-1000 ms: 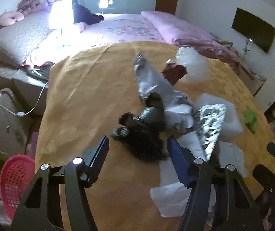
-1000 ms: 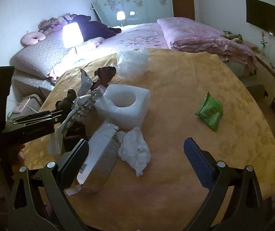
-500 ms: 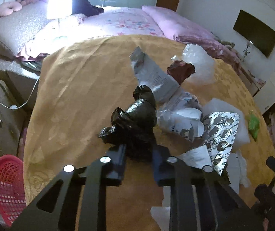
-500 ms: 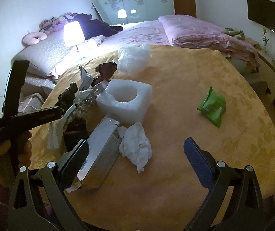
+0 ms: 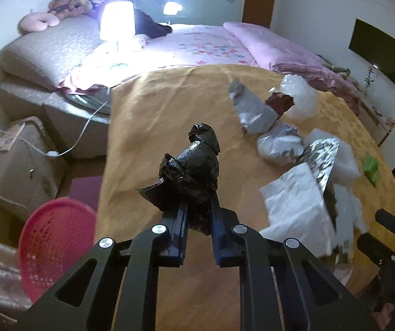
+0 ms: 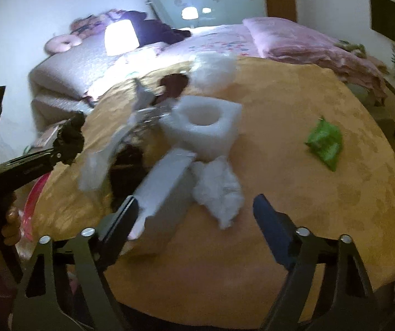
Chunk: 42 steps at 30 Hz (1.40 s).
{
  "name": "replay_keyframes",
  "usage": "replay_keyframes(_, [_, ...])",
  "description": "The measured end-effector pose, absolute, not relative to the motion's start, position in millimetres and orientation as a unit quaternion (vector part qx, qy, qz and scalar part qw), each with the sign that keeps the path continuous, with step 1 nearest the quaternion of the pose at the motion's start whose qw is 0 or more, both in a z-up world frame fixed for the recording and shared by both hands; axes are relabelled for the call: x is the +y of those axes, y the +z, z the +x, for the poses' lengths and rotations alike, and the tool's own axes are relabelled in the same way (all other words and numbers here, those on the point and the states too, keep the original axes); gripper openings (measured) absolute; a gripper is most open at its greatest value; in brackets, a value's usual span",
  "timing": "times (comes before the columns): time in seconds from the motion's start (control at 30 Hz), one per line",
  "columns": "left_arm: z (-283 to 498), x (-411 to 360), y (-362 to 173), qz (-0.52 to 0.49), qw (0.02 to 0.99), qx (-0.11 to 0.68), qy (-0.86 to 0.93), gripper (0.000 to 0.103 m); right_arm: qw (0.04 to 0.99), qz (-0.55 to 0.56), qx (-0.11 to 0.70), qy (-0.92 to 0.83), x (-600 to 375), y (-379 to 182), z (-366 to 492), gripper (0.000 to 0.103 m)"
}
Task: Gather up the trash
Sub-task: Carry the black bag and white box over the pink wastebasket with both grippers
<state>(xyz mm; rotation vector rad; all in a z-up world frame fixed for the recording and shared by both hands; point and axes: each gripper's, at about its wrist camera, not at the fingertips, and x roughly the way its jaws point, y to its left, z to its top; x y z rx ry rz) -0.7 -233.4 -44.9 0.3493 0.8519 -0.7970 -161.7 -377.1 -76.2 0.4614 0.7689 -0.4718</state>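
My left gripper (image 5: 198, 212) is closing its jaws on a crumpled black plastic bag (image 5: 194, 165), pads pressed on its lower end, and holds it up over the orange tablecloth (image 5: 147, 127). The right wrist view shows the same bag (image 6: 69, 135) at the far left. My right gripper (image 6: 196, 207) hovers low over the table with its jaws closing. A crumpled white tissue (image 6: 219, 193) and a silver-white packet (image 6: 164, 190) lie between its fingers, untouched by the pads.
A pink mesh basket (image 5: 51, 242) stands on the floor left of the table. More trash lies on the cloth: a white foam block (image 6: 205, 127), a green wrapper (image 6: 324, 140), bubble wrap (image 5: 299, 96), grey packaging (image 5: 252, 113), foil (image 5: 321, 157). A bed and a lit lamp stand behind.
My left gripper shut on the black bag and lifted it off the pile, toward the left. The right gripper's jaws have narrowed around the tissue and packet.
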Motion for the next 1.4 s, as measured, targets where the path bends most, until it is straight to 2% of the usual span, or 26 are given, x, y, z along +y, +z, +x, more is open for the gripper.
replay_keyframes(0.2, [-4,-213,-47,0.161,0.82,0.409,-0.366,0.014,0.872,0.222,0.397,-0.181,-366,-91,-143,0.062])
replay_keyframes(0.37, [-8,-200,-51,0.17,0.825,0.404,-0.357,0.014,0.857,0.21,0.42,-0.214,-372,-93,-146,0.051])
replay_keyframes(0.77, [-9,-185,-59,0.163,0.822,0.415,-0.353,0.014,0.857,0.231,0.413,-0.205,-382,-98,-136,0.05])
replay_keyframes(0.87, [-10,-184,-58,0.165,0.824,0.412,-0.351,0.014,0.857,0.231,0.412,-0.207,-383,-98,-136,0.043])
replay_keyframes(0.9, [-11,-183,-58,0.165,0.825,0.412,-0.35,0.014,0.858,0.23,0.411,-0.207,-383,-97,-137,0.036])
replay_keyframes(1.4, [-6,-157,-43,0.15,0.837,0.408,-0.332,0.014,0.892,0.218,0.335,-0.213,-377,-41,-157,0.032])
